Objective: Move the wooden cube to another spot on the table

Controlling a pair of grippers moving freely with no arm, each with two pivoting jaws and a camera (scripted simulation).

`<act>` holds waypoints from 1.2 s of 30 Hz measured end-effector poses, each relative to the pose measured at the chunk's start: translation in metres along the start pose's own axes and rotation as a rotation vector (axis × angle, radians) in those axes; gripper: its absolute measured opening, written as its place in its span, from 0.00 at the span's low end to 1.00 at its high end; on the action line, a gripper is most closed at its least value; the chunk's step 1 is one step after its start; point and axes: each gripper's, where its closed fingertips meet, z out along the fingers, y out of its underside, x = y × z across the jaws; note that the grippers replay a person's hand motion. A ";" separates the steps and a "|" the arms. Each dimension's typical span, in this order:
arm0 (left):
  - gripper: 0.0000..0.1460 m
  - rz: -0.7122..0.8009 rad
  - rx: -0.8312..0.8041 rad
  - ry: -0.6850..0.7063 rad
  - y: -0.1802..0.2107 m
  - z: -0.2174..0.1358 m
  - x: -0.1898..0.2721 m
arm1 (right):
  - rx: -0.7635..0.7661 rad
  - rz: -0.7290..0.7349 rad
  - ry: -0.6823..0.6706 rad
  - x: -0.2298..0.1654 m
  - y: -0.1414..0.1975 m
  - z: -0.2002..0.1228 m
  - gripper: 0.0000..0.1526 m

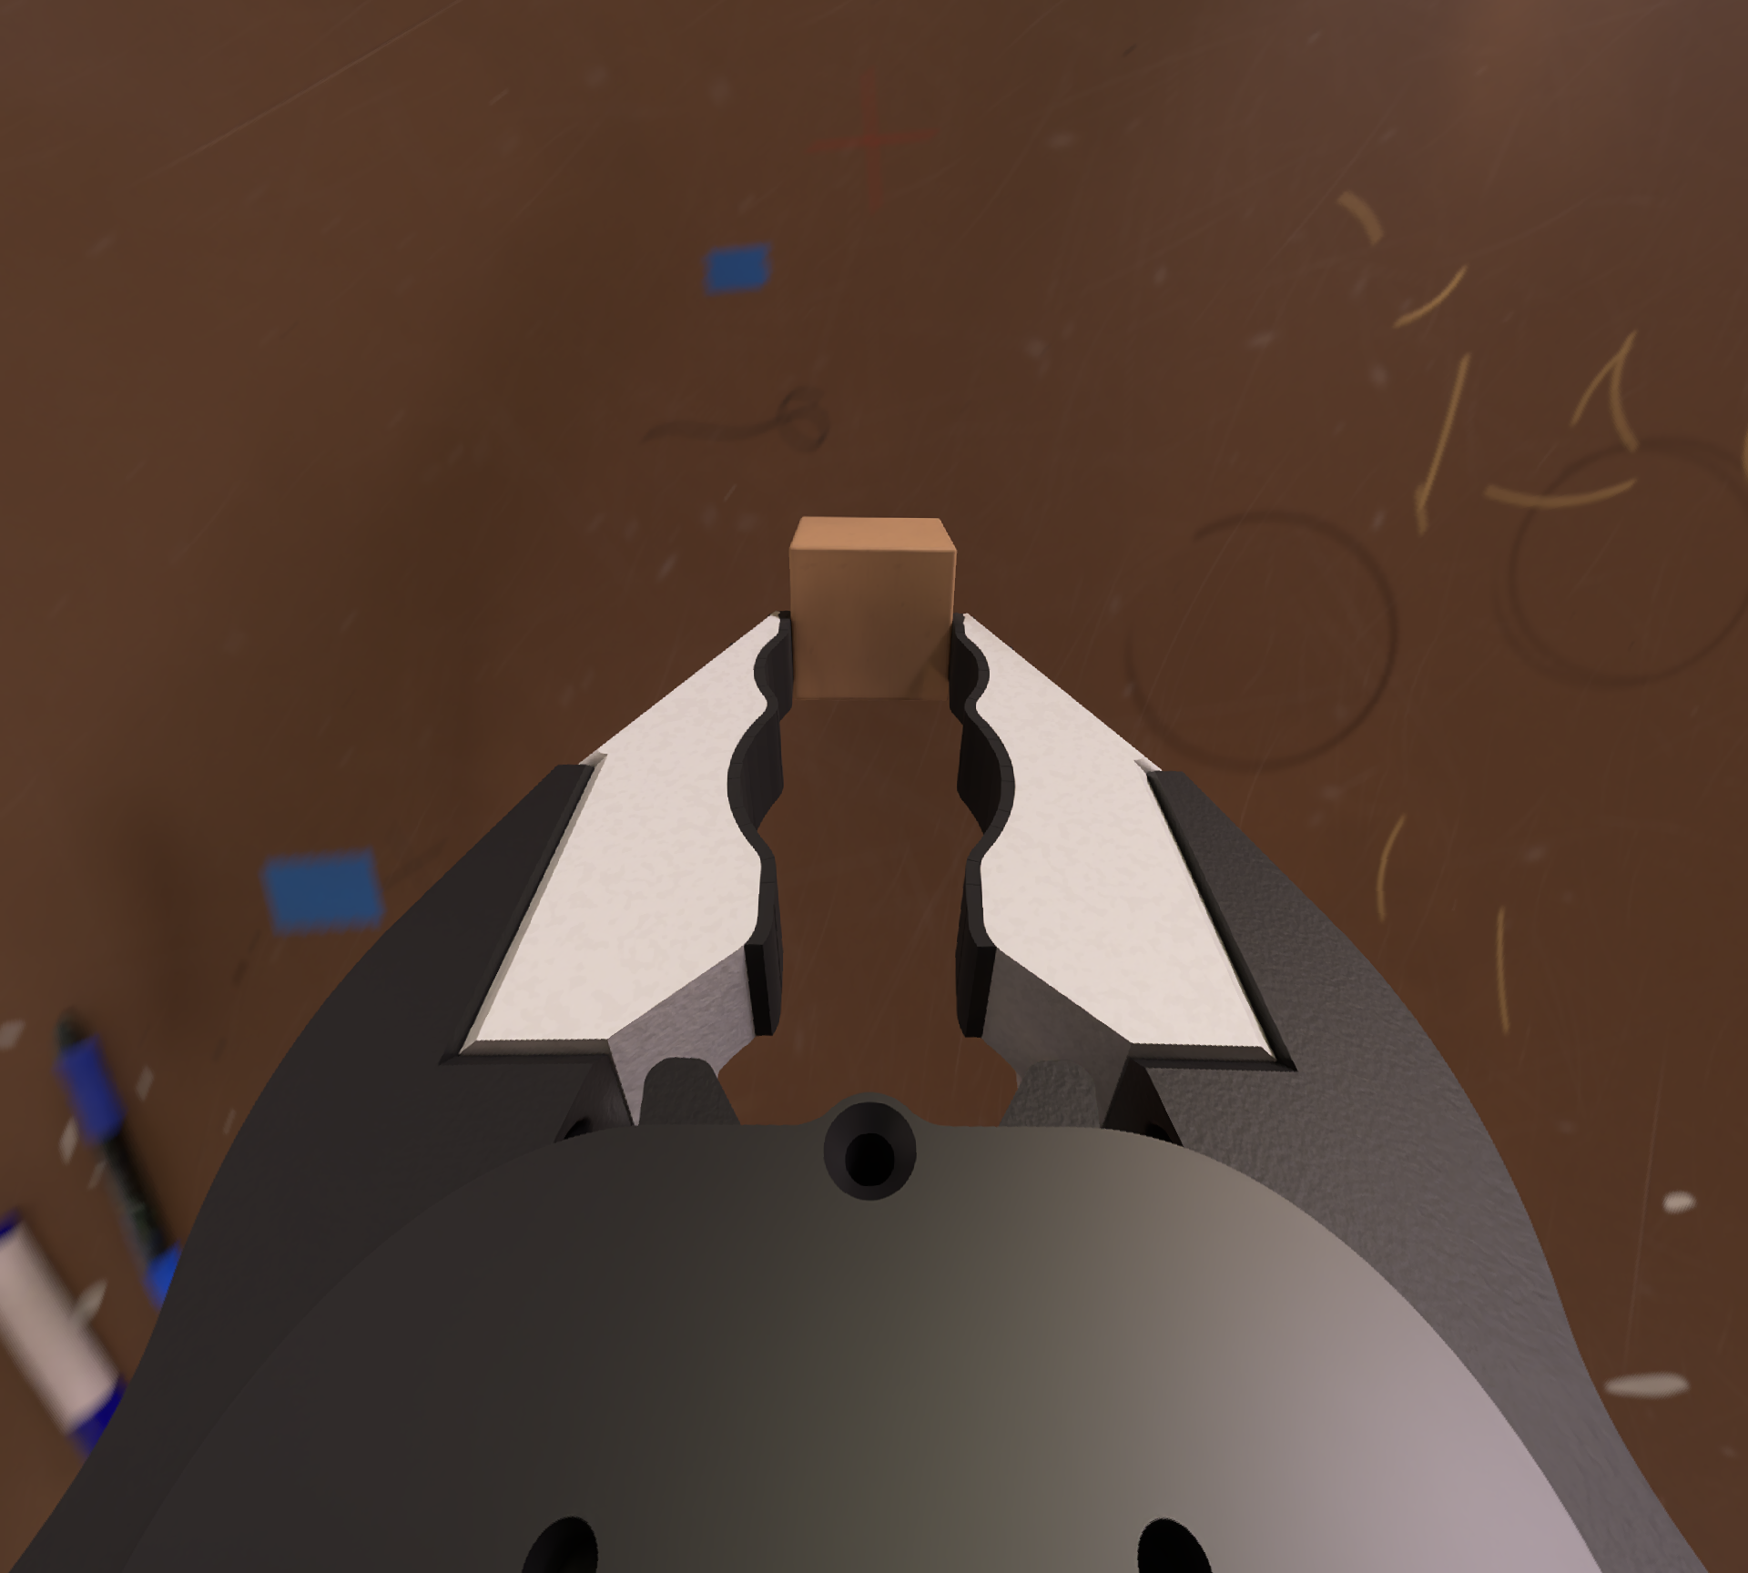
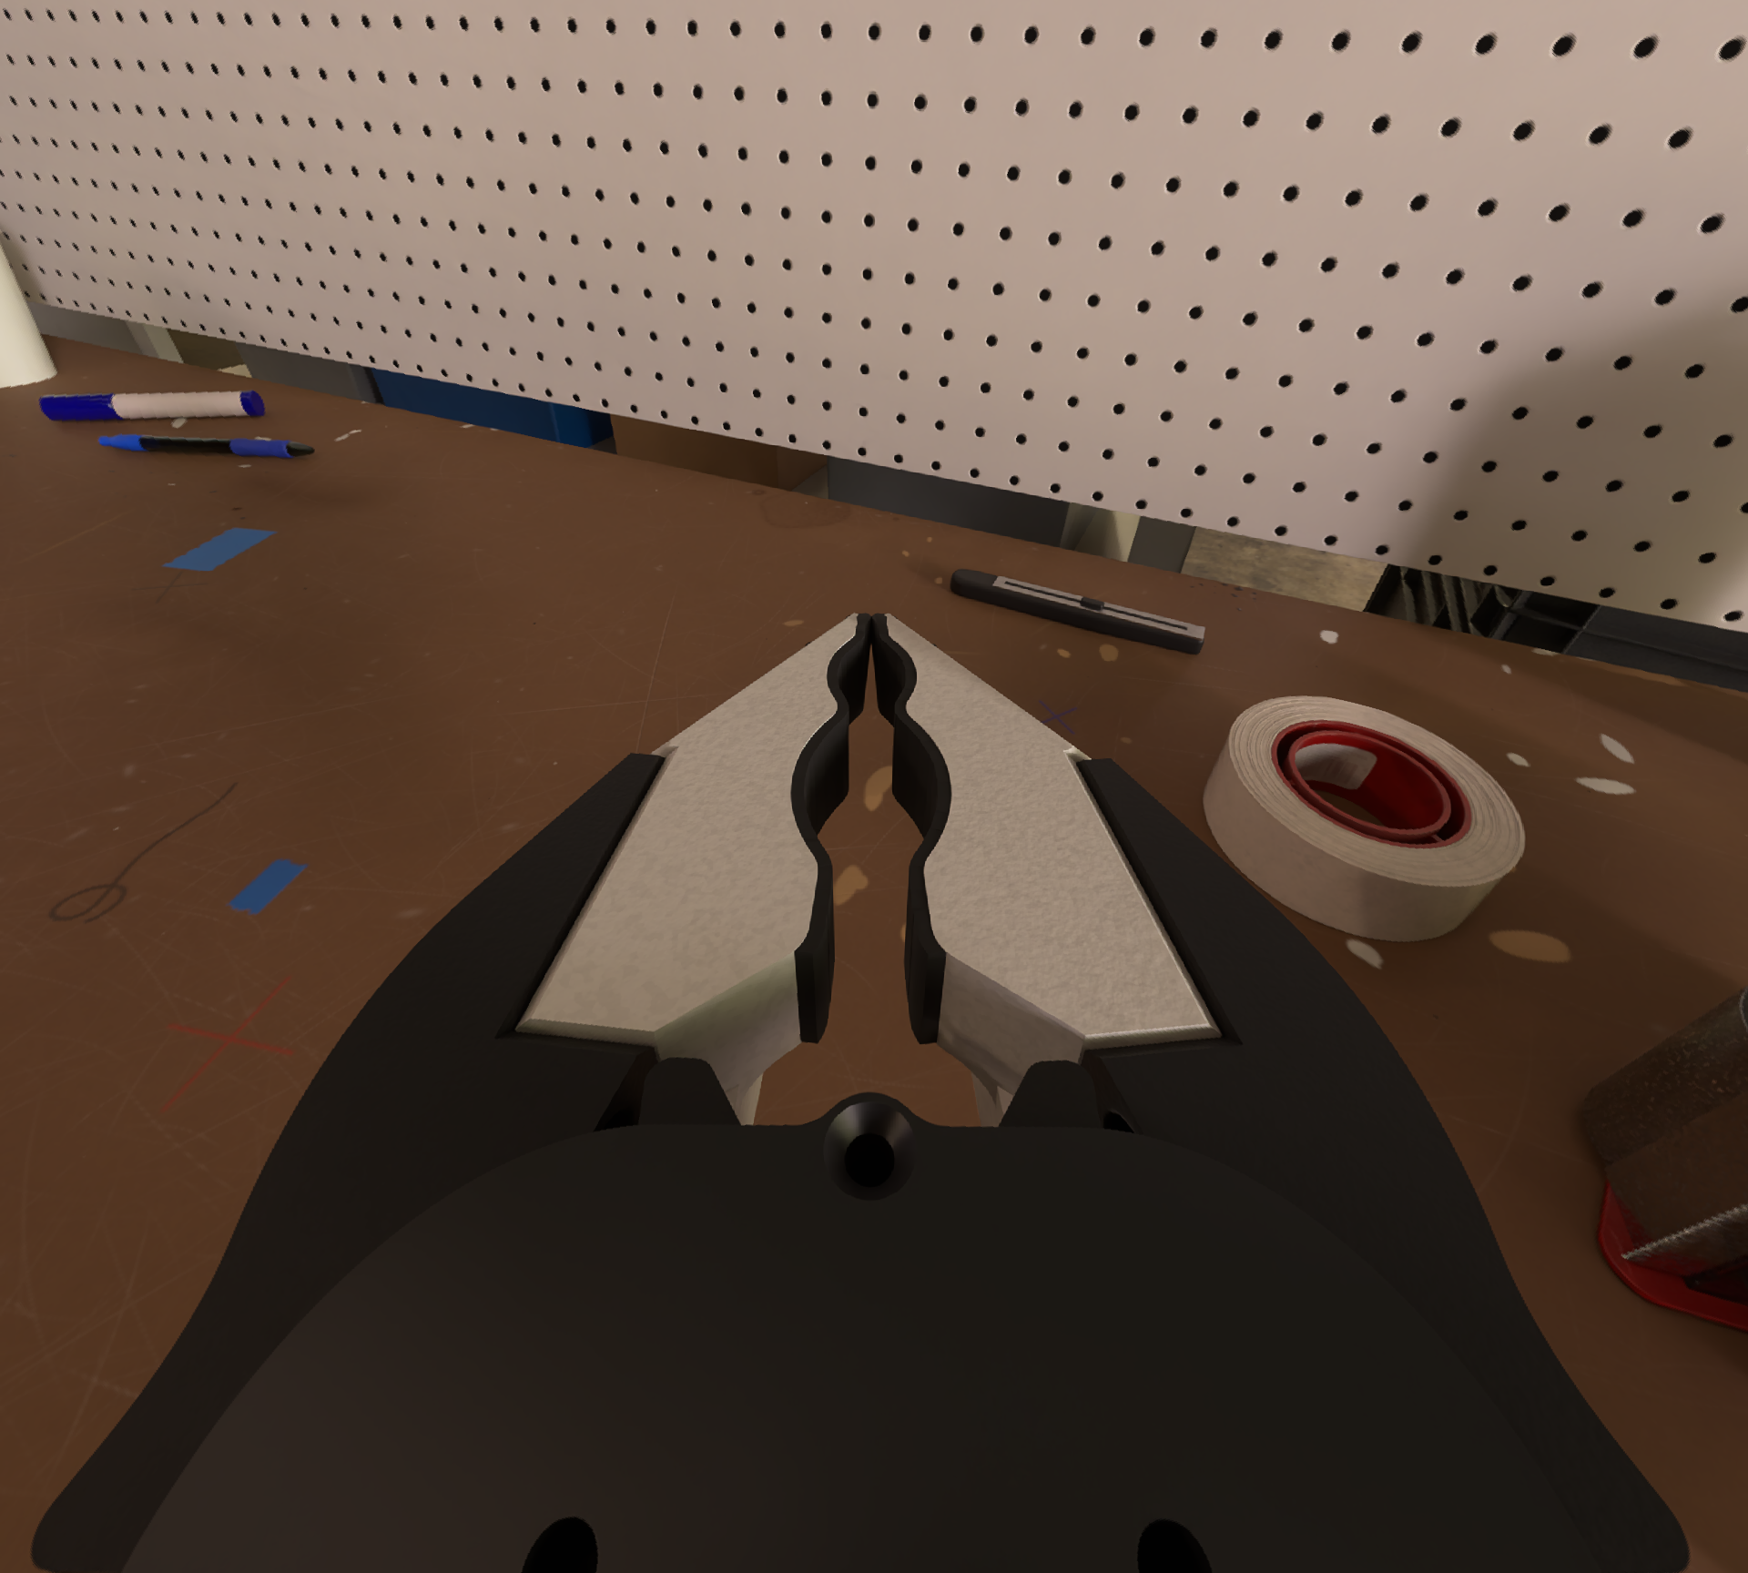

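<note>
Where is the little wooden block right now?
In the left wrist view, the wooden cube sits between the left gripper's fingertips, above the brown table, with a blue tape piece farther ahead.

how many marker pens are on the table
2. In the right wrist view both lie at the far left by the pegboard: a white marker with blue ends, and a thinner black and blue marker just in front. Others may lie out of view.

The left gripper [image 1: 870, 629] pointed down at the brown table [image 1: 378, 487], its fingertips flanking the wooden cube [image 1: 871, 610] (contact uncertain on the right side). Two blue tape patches [image 1: 323, 889] lay to the left.
</note>
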 end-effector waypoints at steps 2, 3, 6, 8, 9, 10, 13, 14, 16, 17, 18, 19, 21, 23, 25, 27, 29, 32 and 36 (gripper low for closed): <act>0.22 0.044 -0.004 0.062 -0.023 0.030 0.014 | 0.005 0.001 0.000 0.000 -0.002 -0.001 0.00; 0.22 0.072 -0.007 0.093 -0.033 0.044 0.019 | 0.007 0.002 0.000 0.001 -0.002 -0.001 0.00; 0.22 0.157 -0.036 0.187 -0.058 0.075 0.023 | 0.009 0.003 -0.002 0.001 -0.003 -0.002 0.00; 0.22 0.195 -0.053 0.252 -0.071 0.090 0.023 | 0.007 0.002 -0.006 0.001 -0.003 -0.002 0.00; 0.22 0.207 -0.068 0.282 -0.076 0.096 0.023 | 0.006 0.000 -0.008 0.001 -0.004 -0.002 0.00; 0.22 0.221 -0.081 0.298 -0.081 0.102 0.022 | 0.006 -0.001 -0.009 0.002 -0.004 -0.002 0.00; 0.22 0.253 -0.109 0.307 -0.091 0.119 0.019 | 0.004 -0.002 -0.012 0.002 -0.003 -0.001 0.00; 0.22 0.257 -0.112 0.313 -0.094 0.123 0.020 | 0.003 -0.001 -0.014 0.002 -0.002 -0.001 0.00; 0.22 0.272 -0.110 0.318 -0.097 0.128 0.022 | 0.000 -0.004 -0.015 0.002 -0.002 0.000 0.00; 0.22 0.278 -0.110 0.312 -0.098 0.129 0.023 | 0.000 -0.005 -0.016 0.002 -0.001 0.000 0.00; 0.22 0.283 -0.110 0.305 -0.099 0.130 0.023 | 0.000 -0.004 -0.016 0.003 -0.001 0.000 0.00; 0.22 0.286 -0.107 0.298 -0.099 0.130 0.024 | -0.001 -0.002 -0.016 0.003 -0.001 0.000 0.00; 0.23 0.284 -0.095 0.301 -0.099 0.130 0.026 | -0.004 -0.001 -0.016 0.003 0.000 0.001 0.00; 0.45 0.277 -0.080 0.295 -0.099 0.128 0.028 | -0.006 -0.003 -0.016 0.003 0.001 0.001 0.00; 0.52 0.259 -0.042 0.278 -0.100 0.121 0.029 | -0.007 -0.003 -0.016 0.002 0.001 0.001 0.00; 0.50 0.219 0.026 0.255 -0.104 0.109 0.029 | -0.007 -0.002 -0.015 0.003 0.001 0.001 0.00; 0.46 0.162 0.123 0.214 -0.110 0.090 0.025 | -0.005 0.003 -0.013 0.003 0.001 0.001 0.00; 0.37 0.062 0.297 0.102 -0.114 0.049 0.010 | 0.000 0.010 -0.006 0.005 0.000 0.000 0.00; 0.23 -0.117 0.564 -0.126 -0.100 -0.022 -0.025 | 0.010 0.010 0.019 0.007 -0.002 -0.001 0.00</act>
